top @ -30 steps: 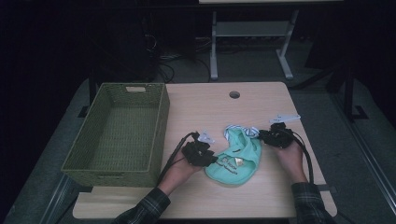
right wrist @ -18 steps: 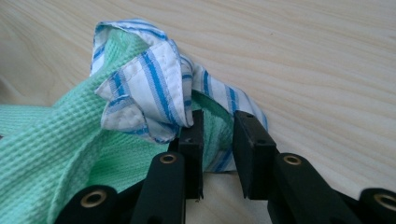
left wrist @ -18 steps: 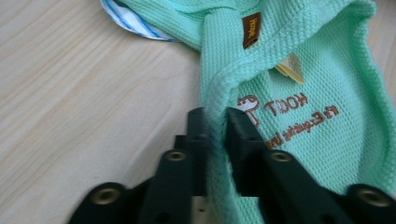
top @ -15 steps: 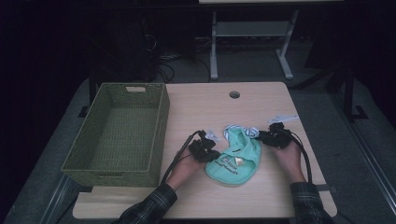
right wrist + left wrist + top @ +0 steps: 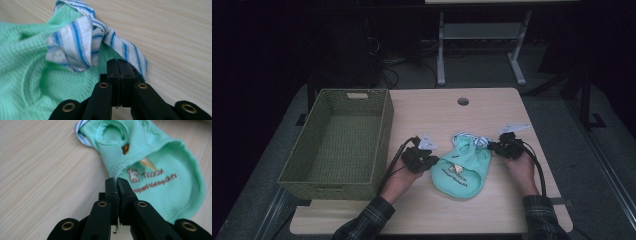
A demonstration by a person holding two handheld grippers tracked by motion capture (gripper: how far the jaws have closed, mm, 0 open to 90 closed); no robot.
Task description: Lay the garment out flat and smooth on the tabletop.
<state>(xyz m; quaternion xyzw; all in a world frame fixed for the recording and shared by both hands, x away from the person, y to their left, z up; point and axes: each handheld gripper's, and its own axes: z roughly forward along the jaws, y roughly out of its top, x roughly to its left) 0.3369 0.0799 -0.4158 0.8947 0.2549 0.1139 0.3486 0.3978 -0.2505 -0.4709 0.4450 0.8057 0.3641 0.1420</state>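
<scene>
A small mint-green garment (image 5: 462,170) with brown print and a blue-and-white striped collar (image 5: 469,139) lies flat on the wooden table (image 5: 492,210). My left gripper (image 5: 432,161) is at its left side. In the left gripper view that gripper (image 5: 117,180) is shut on a pinched fold of the green hem (image 5: 117,171). My right gripper (image 5: 491,146) is at the collar end. In the right gripper view it (image 5: 117,61) has just been closing and is shut on the green knit (image 5: 22,75) right under the striped collar (image 5: 75,42).
A green woven basket (image 5: 384,130) stands open at the left of the table, close to my left hand. A round cable hole (image 5: 463,101) sits near the table's far edge. A metal stand (image 5: 477,35) is on the floor beyond.
The left hand has shifted slightly against the garment's left edge, and the garment lies a little smoother and more stretched. The right hand has kept its place.
</scene>
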